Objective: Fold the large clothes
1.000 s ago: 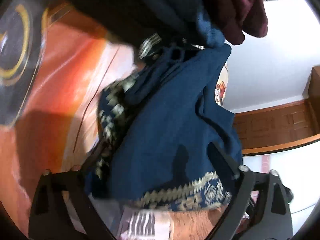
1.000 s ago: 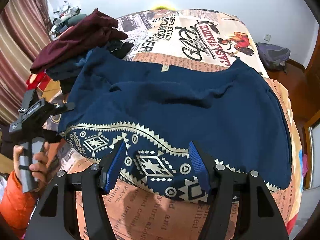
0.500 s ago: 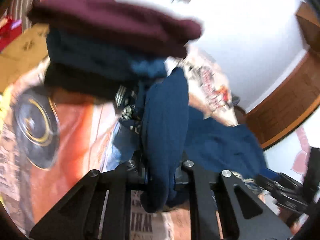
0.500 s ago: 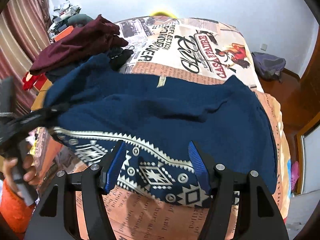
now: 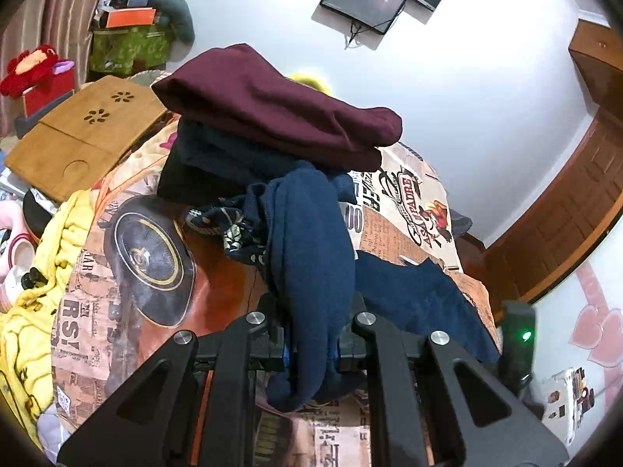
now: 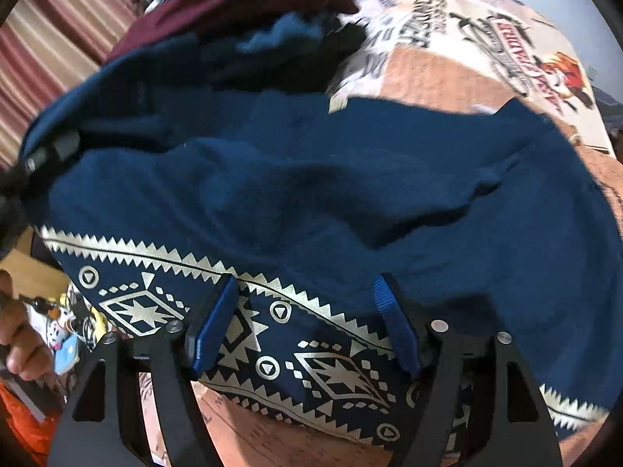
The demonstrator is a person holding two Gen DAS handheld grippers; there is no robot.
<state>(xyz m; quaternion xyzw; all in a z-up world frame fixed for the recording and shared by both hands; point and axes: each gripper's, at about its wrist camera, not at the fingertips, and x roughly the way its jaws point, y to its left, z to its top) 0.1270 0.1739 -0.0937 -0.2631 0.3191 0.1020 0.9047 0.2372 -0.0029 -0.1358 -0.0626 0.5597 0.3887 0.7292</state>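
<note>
We are working a navy garment with a cream geometric border, spread across the bed just in front of a stack of folded clothes. We judge it soft, thick and limp, fairly light but bulky; it should sag and bunch wherever it is unsupported, so the sound holds are at the corners and along the patterned hem, not the loose middle. The left gripper has its fingers clamped on a bunched fold of the navy cloth, which rises from between them and hangs in a rope-like drape. The right gripper has just been opening: its blue fingers stand apart, straddling the border strip, which passes between them. We cannot tell whether it touches them, but they do not press it.
</note>
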